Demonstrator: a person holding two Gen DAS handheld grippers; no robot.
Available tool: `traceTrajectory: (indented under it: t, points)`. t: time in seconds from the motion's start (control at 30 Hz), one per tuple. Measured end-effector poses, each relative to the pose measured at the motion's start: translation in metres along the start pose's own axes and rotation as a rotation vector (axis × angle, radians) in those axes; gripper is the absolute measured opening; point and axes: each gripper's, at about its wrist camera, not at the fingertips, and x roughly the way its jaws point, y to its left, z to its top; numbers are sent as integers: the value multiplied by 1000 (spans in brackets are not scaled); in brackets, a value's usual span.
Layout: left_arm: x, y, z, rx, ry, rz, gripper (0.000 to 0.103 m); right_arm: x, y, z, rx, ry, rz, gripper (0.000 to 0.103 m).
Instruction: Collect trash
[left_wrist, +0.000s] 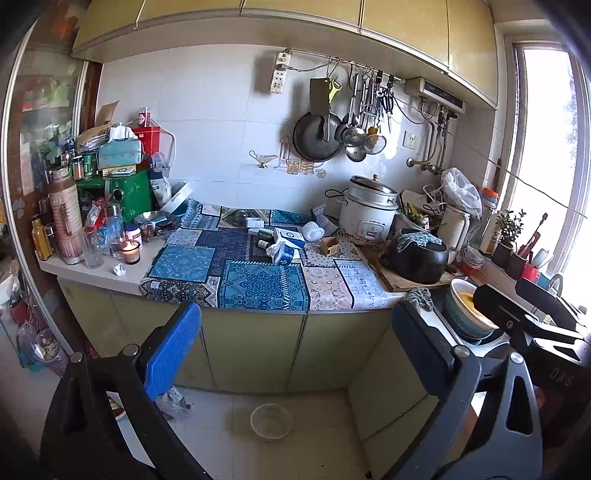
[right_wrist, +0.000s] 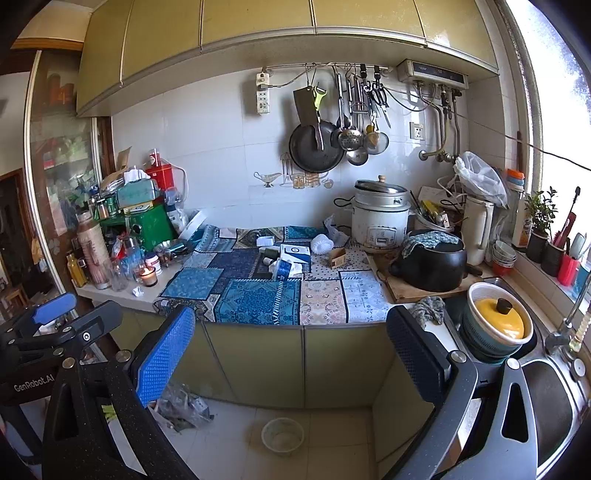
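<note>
Litter lies on the patterned blue cloth (left_wrist: 255, 284) of the counter: a crushed blue-white carton (left_wrist: 284, 253) (right_wrist: 286, 267), a white-blue box (left_wrist: 291, 236) (right_wrist: 295, 253), a white crumpled ball (left_wrist: 312, 230) (right_wrist: 322, 243), a small brown cardboard box (left_wrist: 330, 245) (right_wrist: 338, 256) and a paper wad (left_wrist: 119, 270) (right_wrist: 138, 291) near a lit candle (left_wrist: 131, 251). My left gripper (left_wrist: 295, 347) is open and empty, held back from the counter over the floor. My right gripper (right_wrist: 291, 354) is open and empty, beside it; it shows in the left view (left_wrist: 532, 317).
A rice cooker (left_wrist: 369, 212), black pot (left_wrist: 415, 254) on a board and sink with a yellow-lidded bowl (right_wrist: 498, 325) stand right. Bottles and tins crowd the left end (left_wrist: 92, 206). A white bowl (left_wrist: 271, 421) and plastic bag (right_wrist: 181, 406) lie on the floor.
</note>
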Motion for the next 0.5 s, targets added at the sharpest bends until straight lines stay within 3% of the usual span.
traceTrajectory:
  t: [0.27,0.5]
  points:
    - [41,-10,7,-27,19,44,103,26,-20,2,-14,18,9,103]
    - [103,1,21,-35,57,107,103,67,-29,6,-8,73,-5,103]
